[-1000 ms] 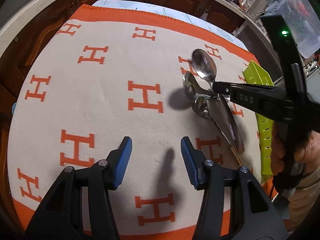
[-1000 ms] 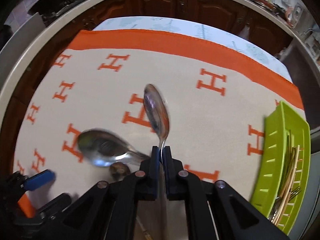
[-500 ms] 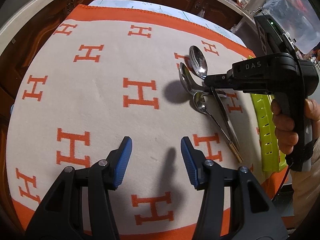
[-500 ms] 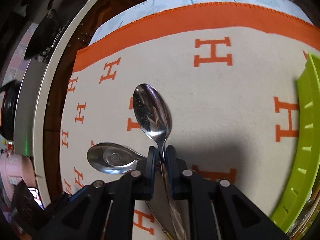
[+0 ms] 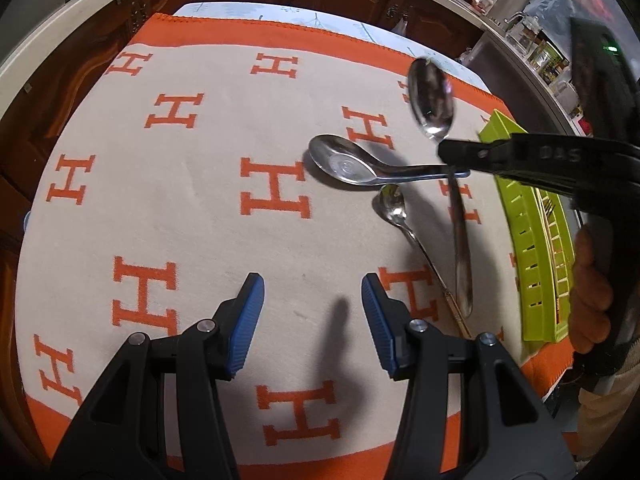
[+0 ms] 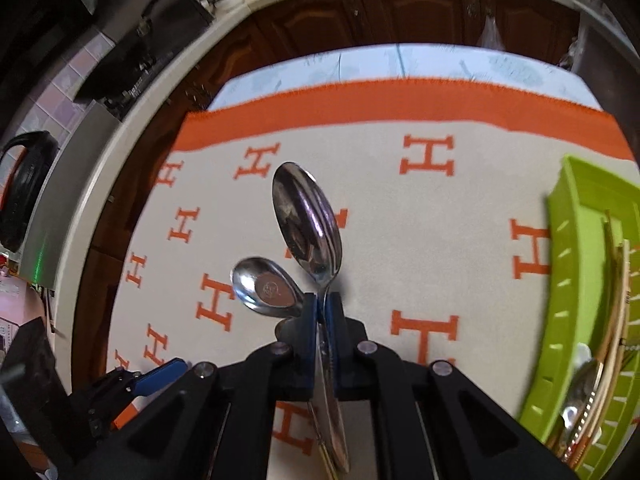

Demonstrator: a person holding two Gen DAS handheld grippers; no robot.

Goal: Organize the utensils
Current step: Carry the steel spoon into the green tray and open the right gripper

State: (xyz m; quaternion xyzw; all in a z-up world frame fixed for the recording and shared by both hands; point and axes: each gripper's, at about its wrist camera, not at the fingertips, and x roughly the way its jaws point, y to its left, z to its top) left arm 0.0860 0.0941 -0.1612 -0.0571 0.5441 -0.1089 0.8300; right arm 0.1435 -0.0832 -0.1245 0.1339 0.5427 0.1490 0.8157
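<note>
My right gripper [image 6: 322, 304] is shut on the neck of a large steel spoon [image 6: 308, 224], lifted clear of the cloth with its bowl pointing away. From the left wrist view that same large spoon [image 5: 432, 100] hangs from the right gripper [image 5: 450, 151], handle slanting down. Below it a wide soup spoon [image 5: 344, 160] and a small teaspoon [image 5: 394, 208] lie on the cloth. My left gripper [image 5: 312, 316] stands open near the front of the cloth, nothing between its blue pads. The soup spoon [image 6: 266, 286] shows left of the right fingers.
A white cloth with orange H marks [image 5: 180, 200] covers the table. A lime green slotted tray [image 6: 580, 280] holding chopsticks and cutlery sits at the right edge; the tray [image 5: 528, 240] lies behind the person's hand [image 5: 588, 288]. Dark cabinets and a counter lie beyond.
The right gripper has raised the large spoon off the cloth and carried it up and rightward. The left gripper has stayed open in place; soup spoon and teaspoon remain lying.
</note>
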